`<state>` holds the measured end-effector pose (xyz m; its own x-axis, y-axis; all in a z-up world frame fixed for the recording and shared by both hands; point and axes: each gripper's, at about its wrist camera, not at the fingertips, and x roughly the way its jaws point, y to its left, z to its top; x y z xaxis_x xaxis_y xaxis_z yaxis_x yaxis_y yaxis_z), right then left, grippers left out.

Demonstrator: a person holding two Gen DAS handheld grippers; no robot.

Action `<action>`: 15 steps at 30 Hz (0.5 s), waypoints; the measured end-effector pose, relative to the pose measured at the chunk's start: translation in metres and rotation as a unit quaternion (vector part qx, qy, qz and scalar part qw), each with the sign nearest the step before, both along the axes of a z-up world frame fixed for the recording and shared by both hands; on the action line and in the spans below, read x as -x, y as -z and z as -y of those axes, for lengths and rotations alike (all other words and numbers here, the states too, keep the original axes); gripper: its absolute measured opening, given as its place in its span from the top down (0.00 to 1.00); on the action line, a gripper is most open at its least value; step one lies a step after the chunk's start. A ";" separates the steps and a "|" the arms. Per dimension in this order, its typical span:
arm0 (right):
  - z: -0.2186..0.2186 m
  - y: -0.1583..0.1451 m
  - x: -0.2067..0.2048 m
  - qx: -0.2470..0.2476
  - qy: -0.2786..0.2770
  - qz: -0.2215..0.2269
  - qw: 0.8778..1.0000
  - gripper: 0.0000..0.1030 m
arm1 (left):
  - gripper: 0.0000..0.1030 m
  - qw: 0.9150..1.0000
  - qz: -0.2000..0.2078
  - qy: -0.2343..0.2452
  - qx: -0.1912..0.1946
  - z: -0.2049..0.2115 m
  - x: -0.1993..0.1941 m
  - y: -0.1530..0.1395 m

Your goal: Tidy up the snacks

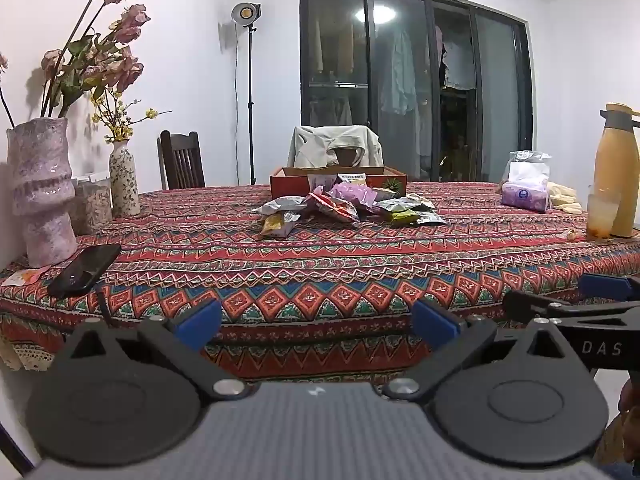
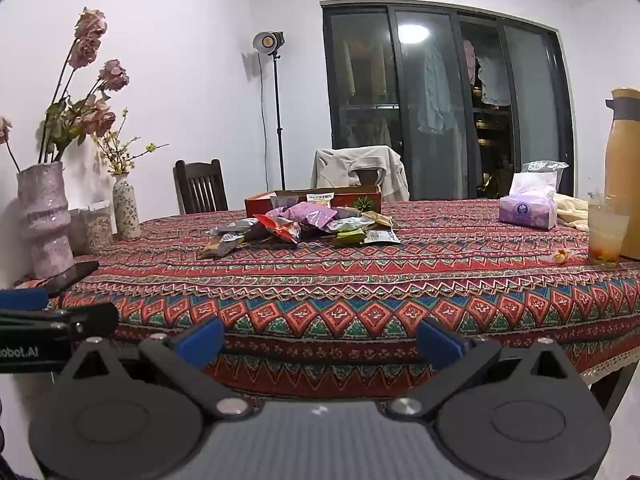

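Near the table's (image 1: 320,264) left edge: vases (image 1: 40,188), phone (image 1: 84,270). Left gripper (image 1: 316,322) spread wide, empty, short of the near edge. Toward the far edge, mid-table: snacks (image 1: 348,206) piled against a red box (image 1: 280,180). Right gripper (image 2: 320,340) likewise spread, empty. Right edge: tissues (image 2: 528,210), glass (image 2: 606,232), bottle (image 2: 624,176).

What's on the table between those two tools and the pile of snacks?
Nothing: only bare patterned tablecloth lies between the open left tool, right tool and the snack pile, in both wrist views.
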<state>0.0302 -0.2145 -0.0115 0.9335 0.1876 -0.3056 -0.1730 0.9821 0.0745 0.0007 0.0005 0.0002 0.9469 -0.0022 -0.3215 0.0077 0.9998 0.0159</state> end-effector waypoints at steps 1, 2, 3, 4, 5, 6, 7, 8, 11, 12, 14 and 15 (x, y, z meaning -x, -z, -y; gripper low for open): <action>0.001 0.000 -0.001 0.000 -0.001 -0.001 1.000 0.00 | 0.00 1.000 -0.002 0.001 -0.001 -0.001 -0.001 0.000; -0.002 -0.001 -0.001 0.011 -0.001 0.004 1.000 0.00 | 0.00 1.000 -0.003 0.001 -0.001 -0.002 -0.002 0.000; -0.002 -0.001 -0.002 0.010 -0.001 0.004 1.000 0.00 | 0.00 1.000 -0.004 0.000 -0.001 -0.002 -0.002 -0.001; -0.001 -0.001 -0.004 0.009 -0.001 0.003 1.000 0.00 | 0.00 1.000 -0.005 0.000 -0.001 0.000 0.000 -0.004; -0.001 -0.001 -0.005 0.008 -0.001 0.002 1.000 0.00 | 0.00 1.000 -0.007 0.000 -0.001 0.003 -0.002 -0.005; -0.002 -0.002 -0.001 0.010 0.001 0.009 1.000 0.00 | 0.00 1.000 -0.006 0.000 0.000 0.001 -0.001 -0.005; -0.002 -0.002 -0.001 0.010 0.001 0.008 1.000 0.00 | 0.00 1.000 -0.007 0.000 -0.001 0.000 -0.002 -0.005; 0.000 -0.002 0.001 0.006 0.001 0.009 1.000 0.00 | 0.00 1.000 -0.004 0.003 -0.001 -0.003 -0.001 -0.004; 0.000 -0.001 0.000 0.005 0.001 0.008 1.000 0.00 | 0.00 1.000 -0.002 0.002 -0.002 0.000 0.000 -0.004; 0.000 0.000 0.000 0.004 0.001 0.007 1.000 0.00 | 0.00 1.000 -0.002 0.002 -0.002 -0.001 0.000 -0.004; 0.000 0.000 0.000 0.005 0.001 0.007 1.000 0.00 | 0.00 1.000 -0.001 0.003 -0.003 0.000 0.001 -0.001; -0.001 -0.001 -0.002 0.005 0.000 0.007 1.000 0.00 | 0.00 1.000 -0.001 0.003 -0.003 0.000 0.000 -0.002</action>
<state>0.0322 -0.2137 -0.0106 0.9377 0.1834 -0.2952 -0.1730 0.9830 0.0614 0.0004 0.0003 0.0017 0.9461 -0.0059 -0.3238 0.0138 0.9997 0.0221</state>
